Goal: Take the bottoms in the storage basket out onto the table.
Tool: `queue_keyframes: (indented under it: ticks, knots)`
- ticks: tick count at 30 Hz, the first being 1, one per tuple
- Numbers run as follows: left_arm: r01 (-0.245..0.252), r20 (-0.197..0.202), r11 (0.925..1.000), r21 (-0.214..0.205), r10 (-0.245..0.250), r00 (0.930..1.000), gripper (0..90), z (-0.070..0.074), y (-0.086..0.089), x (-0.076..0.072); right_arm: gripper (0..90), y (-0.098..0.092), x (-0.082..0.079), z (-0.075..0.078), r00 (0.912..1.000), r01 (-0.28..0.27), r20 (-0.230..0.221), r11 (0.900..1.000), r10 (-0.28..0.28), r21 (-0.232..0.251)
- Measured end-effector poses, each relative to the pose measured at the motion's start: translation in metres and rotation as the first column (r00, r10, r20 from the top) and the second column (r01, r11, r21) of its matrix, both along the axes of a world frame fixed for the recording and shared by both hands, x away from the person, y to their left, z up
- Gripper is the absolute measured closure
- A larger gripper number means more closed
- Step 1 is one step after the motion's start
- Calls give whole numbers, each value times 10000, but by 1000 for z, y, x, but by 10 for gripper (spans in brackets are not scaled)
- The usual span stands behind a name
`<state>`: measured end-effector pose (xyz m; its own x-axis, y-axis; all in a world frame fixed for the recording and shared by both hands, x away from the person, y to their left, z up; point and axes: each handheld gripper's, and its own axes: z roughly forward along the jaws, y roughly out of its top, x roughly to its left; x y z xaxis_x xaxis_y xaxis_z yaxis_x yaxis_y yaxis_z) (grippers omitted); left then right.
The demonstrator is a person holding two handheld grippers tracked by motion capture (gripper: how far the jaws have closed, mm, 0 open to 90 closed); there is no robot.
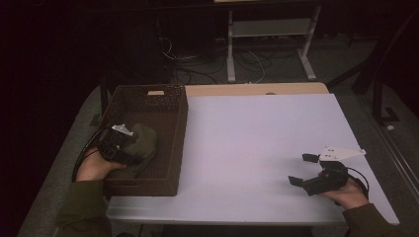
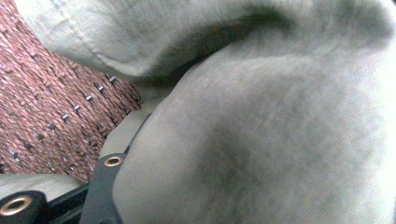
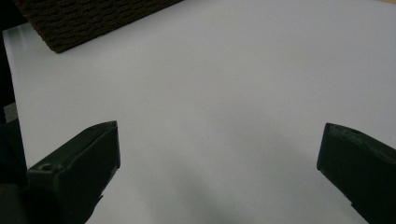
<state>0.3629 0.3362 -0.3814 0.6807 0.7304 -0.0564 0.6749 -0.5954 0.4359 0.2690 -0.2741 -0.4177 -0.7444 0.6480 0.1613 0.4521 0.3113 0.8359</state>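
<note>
A dark brown woven basket point(image 1: 179, 121) stands at the table's left side, and an olive-green cloth point(image 1: 145, 138) lies bunched inside it. My left gripper point(image 1: 131, 155) reaches into the basket from the near side and is shut on the cloth. In the left gripper view the cloth point(image 2: 261, 140) bulges up between the jaws. It presses against the one black finger point(image 2: 100, 191) that shows and hides the other. My right gripper point(image 1: 301, 169) rests low over the white table point(image 1: 257, 133) at the right front. It is open, with nothing between its jaws point(image 3: 219, 140).
The basket's woven wall point(image 2: 46, 107) is close behind the cloth, and its near corner point(image 3: 93, 18) lies far off from the right gripper. A metal table frame point(image 1: 269, 44) and loose cables point(image 1: 197, 64) are on the floor beyond the table.
</note>
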Motion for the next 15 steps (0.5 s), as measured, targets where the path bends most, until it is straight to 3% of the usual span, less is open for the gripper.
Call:
queue_keyframes:
  ticks: [15]
  knots:
    - [-300,720,9941,-1039,376,9967,430,29,-6,1,0,0,0,0,10000,81,-28,10000,-81,50]
